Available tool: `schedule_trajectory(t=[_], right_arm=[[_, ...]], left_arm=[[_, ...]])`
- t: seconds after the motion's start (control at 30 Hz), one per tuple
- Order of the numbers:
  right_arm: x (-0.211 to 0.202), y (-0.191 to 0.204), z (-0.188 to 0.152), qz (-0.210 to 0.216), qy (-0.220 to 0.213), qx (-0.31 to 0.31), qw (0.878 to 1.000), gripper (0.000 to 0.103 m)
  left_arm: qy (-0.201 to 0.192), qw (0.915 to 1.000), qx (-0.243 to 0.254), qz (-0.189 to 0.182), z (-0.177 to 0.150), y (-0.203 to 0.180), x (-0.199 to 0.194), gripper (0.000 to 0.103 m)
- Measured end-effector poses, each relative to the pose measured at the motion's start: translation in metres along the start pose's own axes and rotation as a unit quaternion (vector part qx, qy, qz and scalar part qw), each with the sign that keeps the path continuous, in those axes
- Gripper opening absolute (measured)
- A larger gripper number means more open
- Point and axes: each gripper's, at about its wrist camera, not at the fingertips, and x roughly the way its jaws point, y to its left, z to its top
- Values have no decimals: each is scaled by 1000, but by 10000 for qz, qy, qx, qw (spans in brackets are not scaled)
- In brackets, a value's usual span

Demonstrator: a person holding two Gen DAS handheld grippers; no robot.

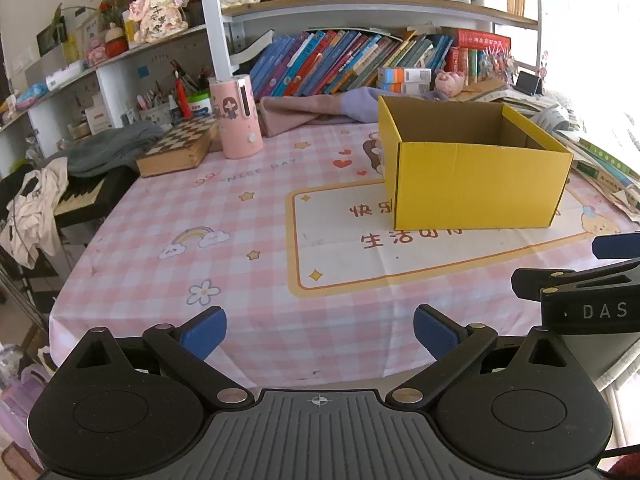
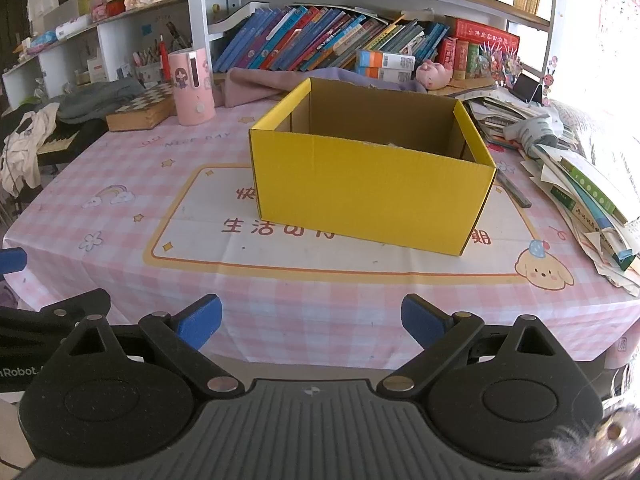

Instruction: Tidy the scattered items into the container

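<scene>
An open yellow cardboard box (image 1: pixel 478 184) (image 2: pixel 372 196) stands on the pink checked tablecloth (image 1: pixel 224 248) (image 2: pixel 120 216). A pale scrap of something shows just over its front rim in the right wrist view; the rest of its inside is hidden. My left gripper (image 1: pixel 320 332) hovers at the near table edge, left of the box, open and empty. My right gripper (image 2: pixel 311 322) also hovers at the near edge, facing the box, open and empty. The right gripper's body (image 1: pixel 580 300) shows at the right of the left wrist view.
A pink cylinder (image 1: pixel 237 116) (image 2: pixel 191 86), a wooden chessboard box (image 1: pixel 178 148) and folded cloth (image 1: pixel 304 110) sit at the back. Stacked papers and books (image 2: pixel 580 184) crowd the right side. Bookshelves (image 2: pixel 340 40) rise behind. A keyboard with clothes (image 1: pixel 52 196) lies off the table's left.
</scene>
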Motion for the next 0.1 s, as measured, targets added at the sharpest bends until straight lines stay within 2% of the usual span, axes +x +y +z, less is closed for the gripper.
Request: schedule_trajectory(t=[0.1], right_arm=[[1,0,0,-7,14,-5,10000,97]], left_arm=[[-10,10000,42,-37,1,-1,1,101]])
